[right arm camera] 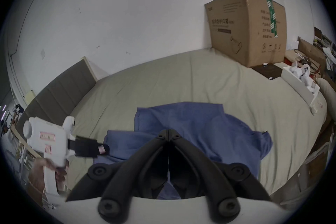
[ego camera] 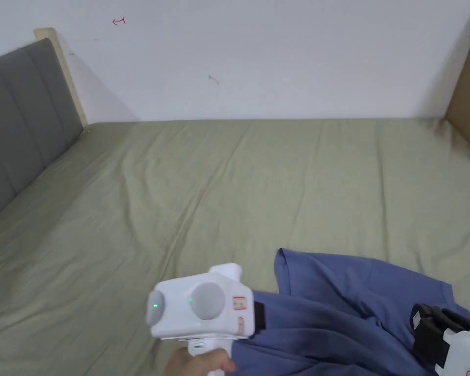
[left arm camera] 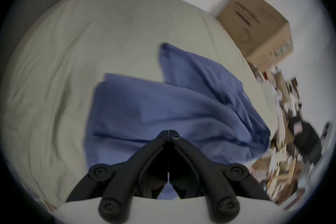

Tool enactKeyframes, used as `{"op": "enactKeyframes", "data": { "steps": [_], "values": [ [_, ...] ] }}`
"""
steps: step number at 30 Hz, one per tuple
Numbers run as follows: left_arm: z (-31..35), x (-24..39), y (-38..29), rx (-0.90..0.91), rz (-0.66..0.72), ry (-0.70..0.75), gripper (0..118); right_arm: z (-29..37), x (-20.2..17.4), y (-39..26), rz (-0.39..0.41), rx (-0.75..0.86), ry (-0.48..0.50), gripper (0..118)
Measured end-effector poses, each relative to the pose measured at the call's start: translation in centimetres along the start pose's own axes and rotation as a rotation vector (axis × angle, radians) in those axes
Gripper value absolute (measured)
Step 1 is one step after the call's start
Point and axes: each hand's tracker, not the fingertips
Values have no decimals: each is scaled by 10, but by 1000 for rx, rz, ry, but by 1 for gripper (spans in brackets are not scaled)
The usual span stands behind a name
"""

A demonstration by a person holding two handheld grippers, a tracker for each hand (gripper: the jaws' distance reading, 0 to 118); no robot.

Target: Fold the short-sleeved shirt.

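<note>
The blue short-sleeved shirt [ego camera: 346, 303] lies rumpled on the bed [ego camera: 180, 196], lower right of the head view. Left gripper [left arm camera: 168, 130] and right gripper [right arm camera: 168, 129] fingers are pressed together, seemingly pinching its near edge to spread it.

The shirt [ego camera: 346, 303] lies on the bed [ego camera: 229, 186] at its near right part, the headboard [ego camera: 18, 117] to the left and a cardboard box [right arm camera: 249, 28] (against the wall [ego camera: 258, 58]) behind right.
</note>
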Motion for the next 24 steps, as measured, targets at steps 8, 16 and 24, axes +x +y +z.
{"op": "enactKeyframes", "data": {
  "steps": [8,16,24],
  "values": [
    [-57,-24,86,-66,-77,174,94,-26,5,-1,17,-48,-34,0],
    [-100,-22,80,-109,-86,232,9,-42,23,-12,0,-119,-95,0],
    [-52,-27,80,-51,-54,161,5,-74,37,30,26,-140,-6,0]
  ]
}}
